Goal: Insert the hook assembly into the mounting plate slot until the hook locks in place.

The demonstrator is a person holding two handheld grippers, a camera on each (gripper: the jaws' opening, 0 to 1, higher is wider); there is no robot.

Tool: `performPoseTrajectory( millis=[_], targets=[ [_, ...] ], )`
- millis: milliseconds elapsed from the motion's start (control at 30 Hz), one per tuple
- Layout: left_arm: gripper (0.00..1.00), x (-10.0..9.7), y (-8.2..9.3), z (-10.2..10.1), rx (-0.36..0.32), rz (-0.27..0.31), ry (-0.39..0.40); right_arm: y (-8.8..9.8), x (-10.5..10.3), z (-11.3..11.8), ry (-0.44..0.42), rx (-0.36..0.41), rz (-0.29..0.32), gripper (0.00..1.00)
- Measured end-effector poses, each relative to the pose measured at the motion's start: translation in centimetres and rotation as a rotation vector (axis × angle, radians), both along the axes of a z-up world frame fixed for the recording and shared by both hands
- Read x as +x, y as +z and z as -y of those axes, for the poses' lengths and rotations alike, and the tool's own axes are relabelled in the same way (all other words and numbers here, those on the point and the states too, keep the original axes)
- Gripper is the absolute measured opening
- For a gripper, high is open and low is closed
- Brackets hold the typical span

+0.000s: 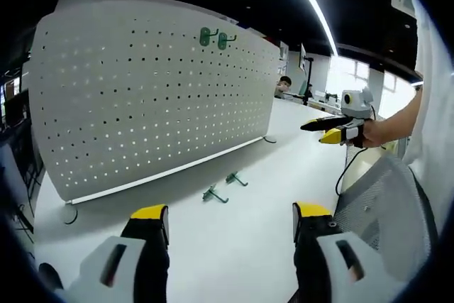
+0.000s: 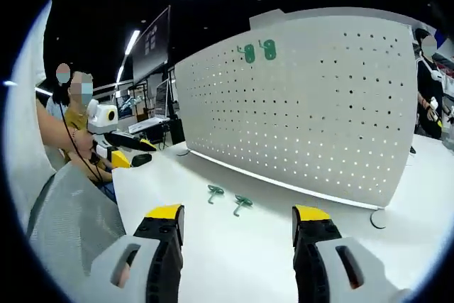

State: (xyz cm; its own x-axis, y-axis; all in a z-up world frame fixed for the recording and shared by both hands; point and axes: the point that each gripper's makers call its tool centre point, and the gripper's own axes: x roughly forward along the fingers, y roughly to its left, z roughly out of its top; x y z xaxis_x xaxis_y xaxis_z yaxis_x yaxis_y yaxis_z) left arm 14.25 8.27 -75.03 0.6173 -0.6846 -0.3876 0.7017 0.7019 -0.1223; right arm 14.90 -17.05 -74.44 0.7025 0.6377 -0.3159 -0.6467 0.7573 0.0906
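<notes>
White perforated metal pegboard (image 1: 152, 94) stands upright on the white table (image 1: 234, 239), ahead of the left hand-held gripper (image 1: 230, 221), whose yellow-tipped jaws stand apart and empty. Two green metal hooks (image 1: 214, 194) lie on the table between that gripper and the board; two more green hooks (image 1: 213, 37) hang near its top edge. The right hand-held gripper (image 2: 237, 221) is likewise apart, holding nothing.

Bare desk (image 1: 234, 228) lies open between the spread fingers (image 1: 150, 212) and the two loose hooks (image 1: 213, 194); the upright pegboard (image 1: 149, 97) walls off the far side; a mesh chair back (image 1: 383, 204) crowds the near edge.
</notes>
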Motion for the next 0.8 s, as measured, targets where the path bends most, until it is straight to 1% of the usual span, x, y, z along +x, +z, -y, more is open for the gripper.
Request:
performPoseTrajectory(
  millis=[333, 567, 700, 767, 800],
  targets=[
    [0.73, -0.1, -0.4, -0.2, 0.002, -0.013, 0.005, -1.3, -1.2, 0.4, 0.015, -0.026, -0.041, 0.6],
    [0.72, 0.1, -0.6, 0.1, 0.012, -0.018, -0.009, -1.4, -1.2, 0.4, 0.012, -0.023, -0.046, 0.6],
    [0.72, 0.8, -0.9, 0.4, 0.05, -0.025, -0.036, -1.3, -1.1, 0.3, 0.014, -0.022, -0.045, 0.6],
    [0.71, 1.2, -1.5, 0.6, 0.081, -0.048, -0.064, -1.3, -1.1, 0.3, 0.015, -0.023, -0.046, 0.6],
    [0.71, 1.4, -1.6, 0.7, 0.087, -0.051, -0.074, -1.3, -1.1, 0.3, 0.015, -0.024, -0.046, 0.6]
  ],
)
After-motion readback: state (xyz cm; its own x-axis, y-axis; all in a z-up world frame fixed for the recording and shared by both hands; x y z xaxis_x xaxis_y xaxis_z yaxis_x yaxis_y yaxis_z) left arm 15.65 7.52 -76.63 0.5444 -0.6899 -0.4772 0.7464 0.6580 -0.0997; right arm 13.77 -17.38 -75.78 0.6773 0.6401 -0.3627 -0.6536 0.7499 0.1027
